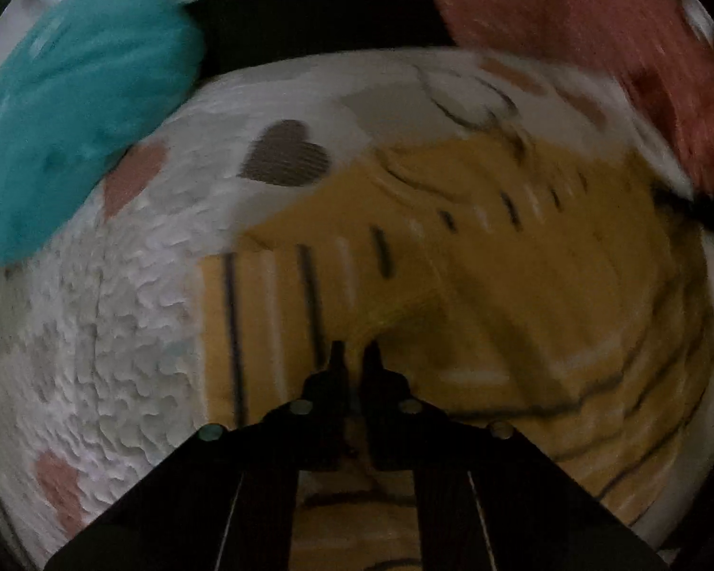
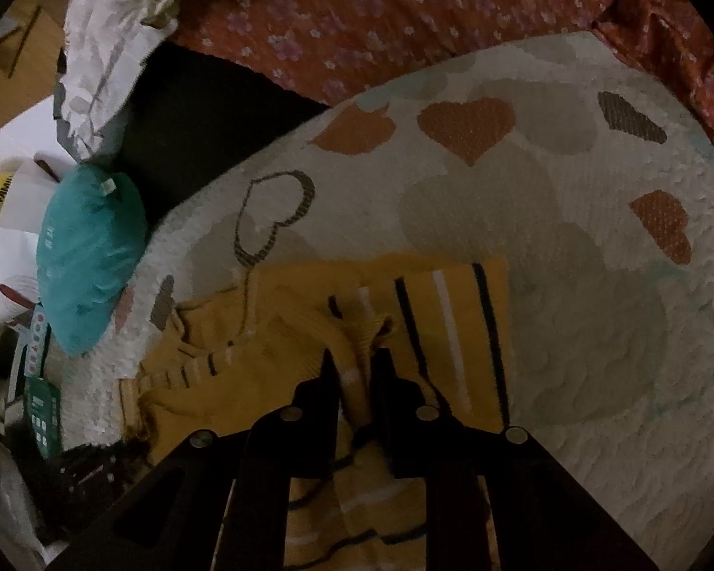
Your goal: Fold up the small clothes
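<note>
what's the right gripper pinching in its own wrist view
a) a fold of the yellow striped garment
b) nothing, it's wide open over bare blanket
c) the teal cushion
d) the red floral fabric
a: the right gripper has bunched cloth of the yellow striped garment squeezed between its fingers, on the heart-patterned blanket.

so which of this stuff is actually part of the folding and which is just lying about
In the job:
- mustard-yellow striped knit garment
- right tool, shut on a fold of it
- left tool, tips close together over it

Lying about:
- teal plush cushion
- white heart-patterned blanket
- red floral fabric
</note>
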Tool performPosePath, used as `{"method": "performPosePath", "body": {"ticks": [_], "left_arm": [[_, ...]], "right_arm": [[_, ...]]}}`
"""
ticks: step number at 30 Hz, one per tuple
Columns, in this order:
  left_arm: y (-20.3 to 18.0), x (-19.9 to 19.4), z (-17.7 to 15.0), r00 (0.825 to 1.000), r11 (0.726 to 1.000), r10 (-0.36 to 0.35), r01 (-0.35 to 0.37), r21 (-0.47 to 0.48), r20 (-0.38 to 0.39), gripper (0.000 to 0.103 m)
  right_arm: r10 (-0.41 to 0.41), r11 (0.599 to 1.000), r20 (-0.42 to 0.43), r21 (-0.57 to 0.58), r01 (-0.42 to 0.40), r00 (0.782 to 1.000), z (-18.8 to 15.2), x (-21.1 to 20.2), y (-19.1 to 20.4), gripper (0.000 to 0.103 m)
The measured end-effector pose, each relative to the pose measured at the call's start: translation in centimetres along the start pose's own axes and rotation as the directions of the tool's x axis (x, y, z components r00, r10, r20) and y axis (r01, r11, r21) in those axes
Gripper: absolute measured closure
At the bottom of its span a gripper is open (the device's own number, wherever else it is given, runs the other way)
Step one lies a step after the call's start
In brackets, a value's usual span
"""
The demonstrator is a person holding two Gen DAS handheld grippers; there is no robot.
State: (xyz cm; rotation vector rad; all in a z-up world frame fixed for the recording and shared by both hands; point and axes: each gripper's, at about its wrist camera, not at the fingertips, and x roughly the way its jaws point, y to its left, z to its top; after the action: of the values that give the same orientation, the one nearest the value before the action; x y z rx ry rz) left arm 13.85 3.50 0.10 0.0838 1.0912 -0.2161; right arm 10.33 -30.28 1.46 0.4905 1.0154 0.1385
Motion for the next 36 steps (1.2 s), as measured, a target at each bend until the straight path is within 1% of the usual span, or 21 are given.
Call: {"method": "performPosePath", "body": {"ticks": [1, 3, 4, 5, 8, 9, 13, 15, 17, 18, 20, 21, 22, 25, 29, 30, 31, 32, 33, 34, 36], "left_arm": [[0.8, 0.1, 0.3, 1.000, 0.999, -0.004, 0.004, -0.044, -0.001, 0.097], [2.6, 1.0, 0.6, 0.999, 0.990, -0.025, 0.022, -0.140, -0.022, 0.097], [2.9, 1.5, 0.6, 0.999, 0.987, -0.027, 0.021, -0.160, -0.033, 0.097], [3.0, 1.7, 0.7, 0.999, 0.986, -0.019, 0.012, -0.165, -0.038, 0.097], [2.8, 2.1, 1.1, 0.999, 0.982, 0.013, -0.021, -0.188, -0.045, 0.097], [3.1, 2.1, 1.1, 0.999, 0.977, 0.011, -0.020, -0.214, -0.046, 0.095], [5.5, 2.2, 1.1, 0.996, 0.932, -0.081, 0.061, -0.356, -0.040, 0.093], [6.4, 1.6, 0.9, 0.995, 0.911, -0.093, 0.075, -0.406, -0.025, 0.091], [6.5, 0.4, 0.9, 0.999, 0.914, -0.047, 0.041, -0.404, -0.003, 0.087], [6.5, -0.5, 0.9, 1.000, 0.918, 0.004, 0.003, -0.396, 0.017, 0.087], [6.6, -2.0, 0.7, 0.994, 0.918, 0.101, -0.074, -0.390, 0.048, 0.087], [6.8, -2.4, 0.5, 0.993, 0.914, 0.109, -0.079, -0.398, 0.054, 0.087], [7.1, -2.7, 0.4, 0.993, 0.909, 0.102, -0.069, -0.412, 0.058, 0.087], [7.6, -3.4, -0.5, 0.998, 0.896, 0.021, 0.010, -0.444, 0.065, 0.087], [5.2, -3.4, -0.8, 0.993, 0.918, -0.088, 0.113, -0.380, 0.084, 0.087], [4.3, -3.0, -0.8, 0.989, 0.925, -0.126, 0.144, -0.353, 0.074, 0.084], [3.5, -2.4, -0.8, 0.988, 0.930, -0.141, 0.152, -0.335, 0.055, 0.083], [2.9, -1.8, -0.9, 0.991, 0.938, -0.132, 0.133, -0.321, 0.025, 0.083], [2.6, -0.9, -1.2, 0.995, 0.945, -0.097, 0.087, -0.314, -0.016, 0.083], [2.7, 0.0, -1.4, 0.996, 0.947, -0.071, 0.052, -0.318, -0.049, 0.083], [3.3, 0.7, -1.4, 0.996, 0.937, -0.068, 0.045, -0.346, -0.057, 0.083]], "right_arm": [[0.000, 1.000, -0.002, 0.000, 0.000, 1.000, 0.0, 0.0, 0.1, 0.085], [-0.009, 1.000, -0.010, 0.003, 0.009, 1.000, 0.0, 0.3, 0.0, 0.079], [-0.012, 1.000, -0.014, 0.011, 0.012, 1.000, 0.1, 0.4, -0.2, 0.066], [-0.016, 1.000, -0.013, 0.022, 0.016, 1.000, 0.1, 0.4, -0.4, 0.056], [-0.022, 0.999, -0.014, 0.049, 0.023, 1.000, 0.3, 0.5, -1.0, 0.054], [-0.020, 0.998, -0.015, 0.054, 0.021, 1.000, 0.3, 0.5, -1.1, 0.054], [-0.038, 0.999, 0.050, 0.041, 0.035, 0.998, 0.3, -0.9, -0.8, 0.054], [-0.054, 0.999, 0.094, 0.012, 0.053, 0.994, 0.3, -1.7, -0.1, 0.054], [-0.068, 0.997, 0.136, -0.020, 0.072, 0.988, 0.1, -2.3, 0.8, 0.054], [-0.071, 0.996, 0.149, -0.036, 0.077, 0.986, 0.0, -2.4, 1.2, 0.054], [-0.066, 0.995, 0.155, -0.067, 0.077, 0.986, -0.3, -2.4, 2.0, 0.054], [-0.055, 0.994, 0.145, -0.084, 0.067, 0.988, -0.5, -2.2, 2.5, 0.054], [-0.042, 0.994, 0.132, -0.095, 0.055, 0.990, -0.8, -1.9, 2.8, 0.054], [0.011, 0.992, 0.073, -0.124, -0.002, 0.997, -1.6, -0.9, 3.8, 0.054], [0.051, 0.992, 0.002, -0.115, -0.051, 0.999, -2.1, 0.5, 4.0, 0.054], [0.052, 0.993, -0.017, -0.109, -0.053, 0.999, -2.2, 0.9, 3.7, 0.054], [0.048, 0.994, -0.036, -0.093, -0.051, 0.998, -2.3, 1.4, 3.4, 0.054], [0.042, 0.997, -0.055, -0.069, -0.046, 0.998, -2.3, 1.9, 2.8, 0.054], [0.038, 0.998, -0.071, -0.042, -0.041, 0.997, -2.3, 2.3, 2.1, 0.054], [0.040, 0.999, -0.078, -0.018, -0.041, 0.996, -2.3, 2.6, 1.5, 0.054], [0.055, 0.998, -0.081, 0.026, -0.053, 0.995, -2.1, 2.8, 0.5, 0.054]]}}
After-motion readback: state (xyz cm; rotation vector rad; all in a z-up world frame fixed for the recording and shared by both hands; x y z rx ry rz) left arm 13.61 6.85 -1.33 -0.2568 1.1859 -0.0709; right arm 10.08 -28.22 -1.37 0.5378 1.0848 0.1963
